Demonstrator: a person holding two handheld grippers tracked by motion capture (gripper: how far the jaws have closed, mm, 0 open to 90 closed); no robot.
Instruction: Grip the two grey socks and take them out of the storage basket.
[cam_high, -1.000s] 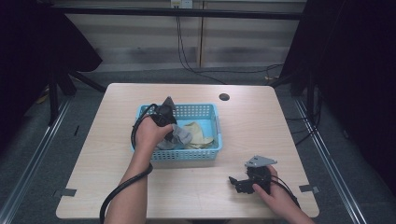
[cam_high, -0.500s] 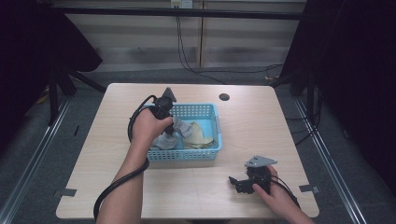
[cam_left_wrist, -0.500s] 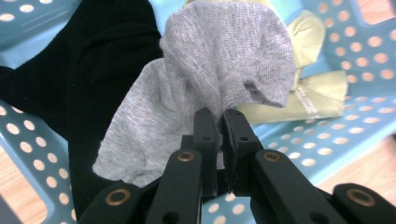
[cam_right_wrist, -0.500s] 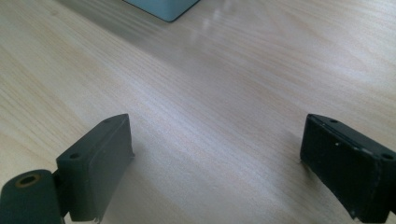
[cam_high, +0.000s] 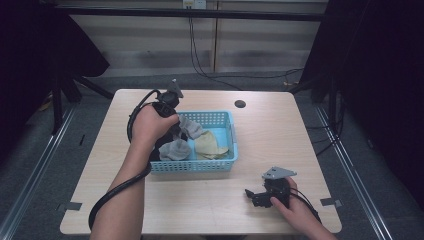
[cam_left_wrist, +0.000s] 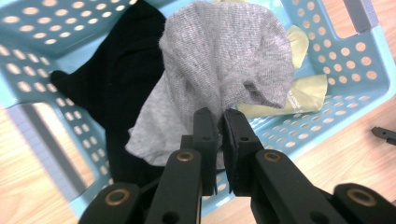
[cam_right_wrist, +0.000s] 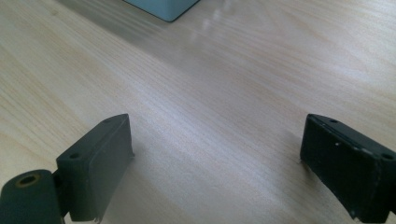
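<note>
A light blue perforated basket stands mid-table and holds a black garment, a pale yellow sock and a grey sock. My left gripper is shut on the grey sock, which hangs bunched from its tips above the basket's left half. Near the table's front right my right gripper rests on the wood in the person's hand, its jaws wide apart with bare table between them.
The wooden table has a dark round hole behind the basket. A black cable trails from the left gripper along the forearm. Dark curtains and metal floor rails flank the table.
My left gripper has risen out of the basket, lifting the grey sock with it. The right gripper has stayed where it was.
</note>
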